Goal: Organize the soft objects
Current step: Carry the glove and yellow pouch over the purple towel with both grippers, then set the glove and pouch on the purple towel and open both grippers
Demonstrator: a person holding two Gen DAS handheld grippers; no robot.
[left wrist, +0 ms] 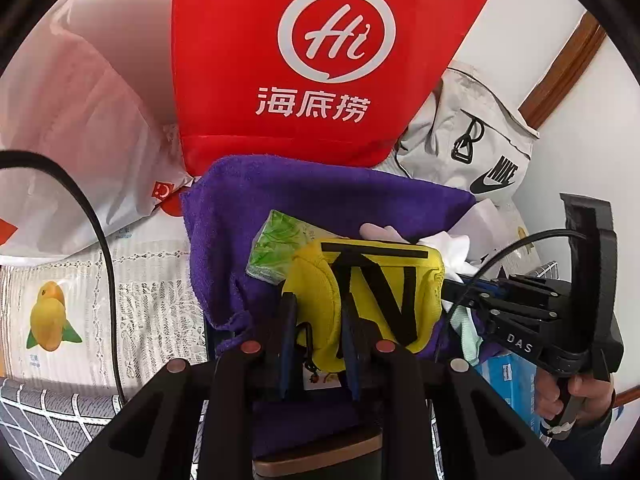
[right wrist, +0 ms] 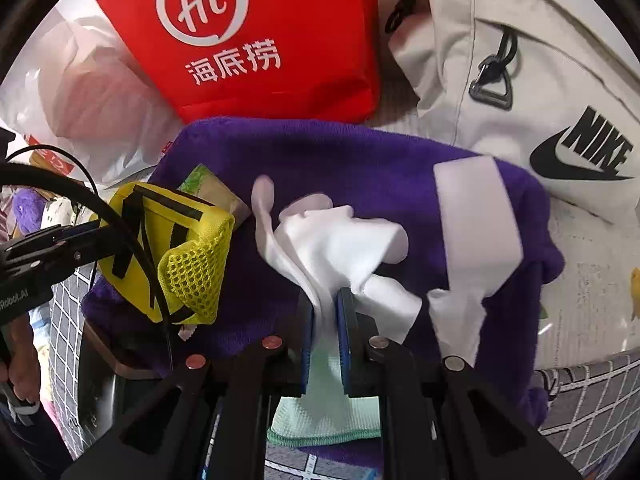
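A purple towel [left wrist: 320,196] [right wrist: 360,160] lies spread in the middle. My left gripper [left wrist: 318,308] is shut on a yellow pouch with black straps [left wrist: 372,280], held over the towel; the pouch also shows at the left of the right wrist view [right wrist: 168,248]. A green tissue pack [left wrist: 276,248] [right wrist: 204,184] lies behind the pouch. My right gripper [right wrist: 326,300] is shut on a white cloth [right wrist: 340,240], which spreads over the towel. A pale green cloth [right wrist: 324,416] lies under the right gripper. A white strip [right wrist: 476,216] rests on the towel's right side.
A red bag with a white logo [left wrist: 320,56] [right wrist: 240,36] stands behind the towel. A white Nike bag [left wrist: 472,148] [right wrist: 520,80] is at the right, a clear plastic bag [left wrist: 72,120] at the left. A lace mat with mango print [left wrist: 52,316] and a blue box [left wrist: 508,384] lie nearby.
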